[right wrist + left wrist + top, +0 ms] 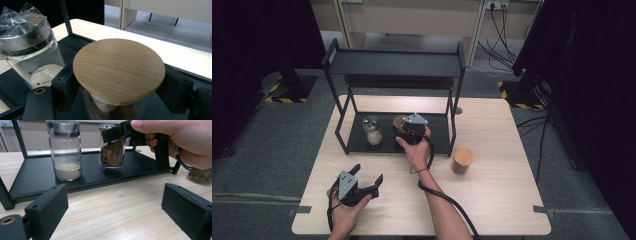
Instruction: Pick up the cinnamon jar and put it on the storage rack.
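A glass jar of brown pieces (pixel 112 153) with a round bamboo lid (pixel 118 67) stands on the lower shelf of a black rack (pixel 439 132). My right gripper (pixel 119 82) is shut on it just under the lid, one jaw on each side; from above, this gripper (pixel 404 131) reaches in from the front. Whether the jar's base touches the shelf I cannot tell. My left gripper (pixel 368 173) rests low over the table's front left, open, with bare wood between its jaws (pixel 116 207).
Left of the held jar on the same shelf stands a glass jar of pale powder (pixel 372 130), its top wrapped in plastic (pixel 25 27). Another bamboo-lidded jar (pixel 462 160) sits on the table right of the rack. The rack's top shelf (pixel 392 62) overhangs the jars.
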Tool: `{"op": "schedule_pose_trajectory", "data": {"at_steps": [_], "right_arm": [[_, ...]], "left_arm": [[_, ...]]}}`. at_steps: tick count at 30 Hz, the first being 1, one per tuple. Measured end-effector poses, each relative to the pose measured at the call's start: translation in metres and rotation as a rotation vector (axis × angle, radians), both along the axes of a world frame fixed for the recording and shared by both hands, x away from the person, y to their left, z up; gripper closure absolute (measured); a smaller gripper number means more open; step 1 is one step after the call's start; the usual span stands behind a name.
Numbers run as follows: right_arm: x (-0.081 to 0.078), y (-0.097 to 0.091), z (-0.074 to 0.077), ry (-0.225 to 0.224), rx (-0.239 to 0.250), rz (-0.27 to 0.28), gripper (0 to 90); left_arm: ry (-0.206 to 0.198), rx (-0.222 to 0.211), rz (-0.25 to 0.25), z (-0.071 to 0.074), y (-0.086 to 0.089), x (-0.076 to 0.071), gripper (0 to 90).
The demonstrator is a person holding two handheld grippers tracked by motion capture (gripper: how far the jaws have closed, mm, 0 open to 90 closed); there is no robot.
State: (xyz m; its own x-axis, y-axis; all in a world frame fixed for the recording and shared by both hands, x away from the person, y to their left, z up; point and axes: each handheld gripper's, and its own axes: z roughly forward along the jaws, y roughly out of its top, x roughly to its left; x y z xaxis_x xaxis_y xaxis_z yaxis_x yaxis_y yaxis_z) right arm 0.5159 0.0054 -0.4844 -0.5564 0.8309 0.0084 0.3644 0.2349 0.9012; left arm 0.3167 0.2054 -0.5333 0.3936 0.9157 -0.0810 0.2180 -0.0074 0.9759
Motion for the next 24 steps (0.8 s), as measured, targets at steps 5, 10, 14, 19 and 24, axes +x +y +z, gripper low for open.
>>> {"op": "schedule_pose_trajectory", "data": {"at_steps": [5,10,14,19,24], "right_arm": [[0.001,0.0005,-0.0015,-0.002,-0.003,-0.001,26.2],[0.0021,0.0011,-0.0032,0.001,-0.006,-0.004,26.2],[0.003,0.0016,-0.0047,0.004,-0.01,-0.005,26.2],[0.004,0.0022,-0.0062,0.003,-0.008,-0.01,26.2],[0.0049,0.0029,-0.0067,-0.001,-0.01,-0.012,26.2]], "left_arm": [[-0.001,0.003,-0.001,0.0,-0.0004,0.0,6.1],[-0.002,0.002,-0.001,0.0,-0.0004,-0.0001,6.0],[-0.001,0.003,-0.002,0.0,-0.0005,-0.0001,6.0],[-0.002,0.002,-0.003,0.0,-0.0007,-0.0002,6.0],[-0.001,-0.001,-0.003,0.0,-0.0005,-0.0001,6.0]]}}
